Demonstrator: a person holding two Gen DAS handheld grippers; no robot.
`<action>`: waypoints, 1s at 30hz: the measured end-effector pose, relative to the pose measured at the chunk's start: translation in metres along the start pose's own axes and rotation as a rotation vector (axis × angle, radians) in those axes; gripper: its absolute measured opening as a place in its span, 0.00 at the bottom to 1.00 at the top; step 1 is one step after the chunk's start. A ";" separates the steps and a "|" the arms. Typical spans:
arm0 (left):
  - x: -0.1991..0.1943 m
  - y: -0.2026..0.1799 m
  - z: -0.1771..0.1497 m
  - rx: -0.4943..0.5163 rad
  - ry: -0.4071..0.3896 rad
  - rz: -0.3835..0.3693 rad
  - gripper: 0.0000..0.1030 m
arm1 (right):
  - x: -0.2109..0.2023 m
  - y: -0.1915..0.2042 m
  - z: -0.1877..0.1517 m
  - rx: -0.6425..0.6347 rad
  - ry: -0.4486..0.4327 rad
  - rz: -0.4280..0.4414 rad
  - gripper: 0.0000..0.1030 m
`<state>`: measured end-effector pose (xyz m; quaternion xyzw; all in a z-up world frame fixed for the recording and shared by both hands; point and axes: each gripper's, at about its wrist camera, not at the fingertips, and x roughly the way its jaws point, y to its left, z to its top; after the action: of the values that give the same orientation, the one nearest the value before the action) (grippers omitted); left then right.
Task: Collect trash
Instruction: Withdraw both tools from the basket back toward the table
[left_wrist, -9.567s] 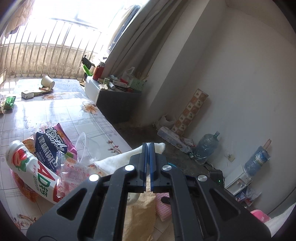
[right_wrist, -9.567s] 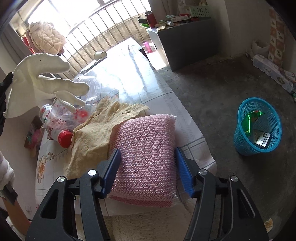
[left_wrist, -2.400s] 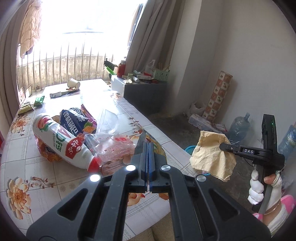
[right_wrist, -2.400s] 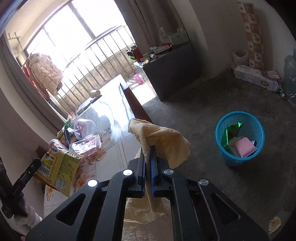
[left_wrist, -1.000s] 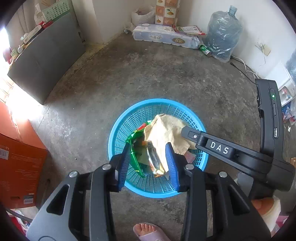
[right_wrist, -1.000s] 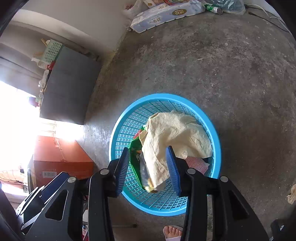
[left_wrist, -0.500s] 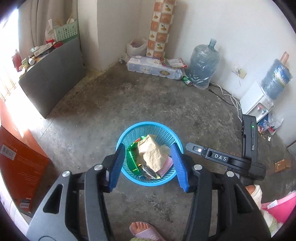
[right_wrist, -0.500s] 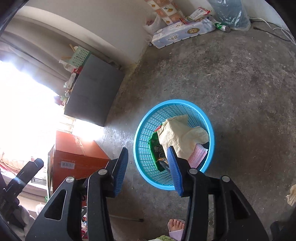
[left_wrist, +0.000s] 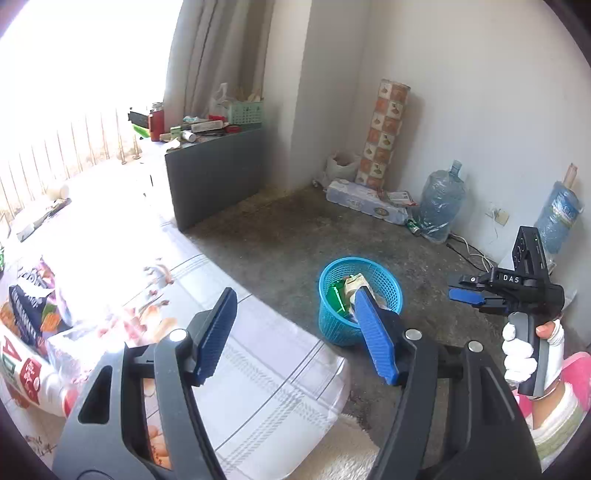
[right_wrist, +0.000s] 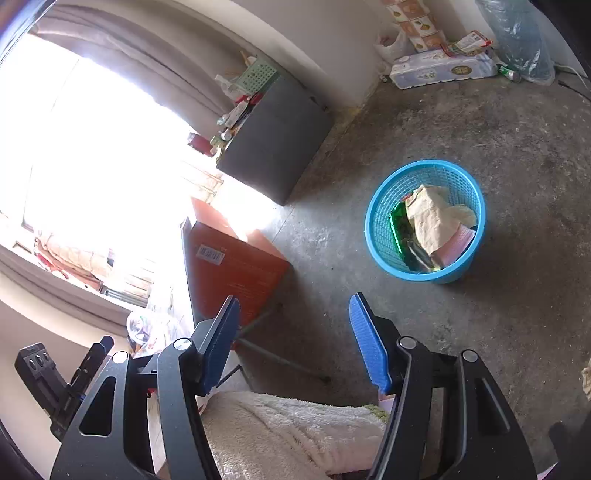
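Left gripper (left_wrist: 295, 332) and right gripper (right_wrist: 293, 341): jaws apart and empty, having just been opening. The blue basket (right_wrist: 380, 236) stands on the concrete floor (right_wrist: 517, 147), holding the tan cloth (right_wrist: 428, 221), a pink pad (right_wrist: 456, 243) and green wrappers (right_wrist: 399, 225). More trash, a bottle (left_wrist: 22, 373) and snack bag (left_wrist: 29, 306), lies on the tabletop (left_wrist: 258, 387).
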<state>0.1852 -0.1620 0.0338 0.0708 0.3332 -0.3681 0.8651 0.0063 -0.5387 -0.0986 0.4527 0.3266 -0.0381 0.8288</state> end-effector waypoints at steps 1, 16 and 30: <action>-0.012 0.014 -0.012 -0.027 -0.007 0.027 0.61 | 0.003 0.011 -0.005 -0.007 0.023 0.029 0.59; -0.123 0.141 -0.115 -0.344 -0.160 0.276 0.62 | 0.177 0.209 -0.118 -0.020 0.571 0.320 0.60; -0.122 0.162 -0.133 -0.409 -0.180 0.254 0.62 | 0.248 0.233 -0.130 0.190 0.567 0.216 0.35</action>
<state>0.1645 0.0756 -0.0111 -0.0973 0.3109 -0.1864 0.9269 0.2186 -0.2430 -0.1212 0.5528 0.4897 0.1476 0.6579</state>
